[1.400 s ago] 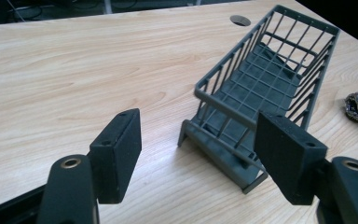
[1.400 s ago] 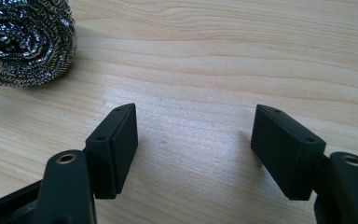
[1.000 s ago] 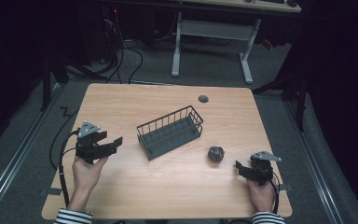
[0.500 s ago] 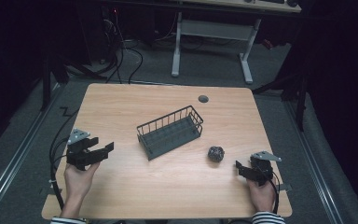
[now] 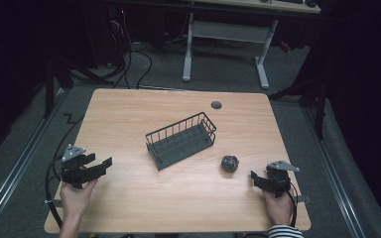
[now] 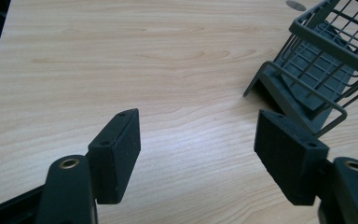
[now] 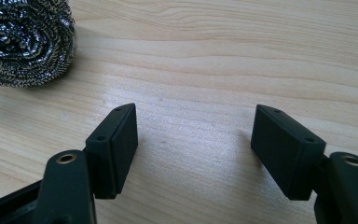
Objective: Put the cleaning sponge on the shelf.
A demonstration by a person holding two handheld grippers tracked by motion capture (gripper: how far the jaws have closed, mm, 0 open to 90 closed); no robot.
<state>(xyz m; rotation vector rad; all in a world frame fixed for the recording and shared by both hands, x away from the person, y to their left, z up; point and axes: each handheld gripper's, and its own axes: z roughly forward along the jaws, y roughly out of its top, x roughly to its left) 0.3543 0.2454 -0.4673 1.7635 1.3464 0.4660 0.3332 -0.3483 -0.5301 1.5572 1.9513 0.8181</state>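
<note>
A grey wire basket [image 5: 181,139] stands askew in the middle of the wooden table [image 5: 129,114], and its near corner shows at the upper right of the left gripper view [image 6: 317,60]. A steel wool scourer [image 5: 229,163] lies to the right of the basket, and in the right gripper view it sits at the upper left [image 7: 25,39]. My left gripper [image 5: 103,164] hovers low near the table's front left, open, with bare wood between its jaws [image 6: 196,140]. My right gripper [image 5: 254,178] rests at the front right, open and empty [image 7: 193,140], a short way from the scourer.
A round cable hole [image 5: 216,105] sits near the table's far edge. Behind the table stands a white desk frame [image 5: 223,34] on grey carpet, with cables on the floor at the left. Each gripper trails a black cable off the table's front.
My left gripper has moved toward the table's left front edge and sunk lower. The right gripper, basket and scourer have stayed where they were.
</note>
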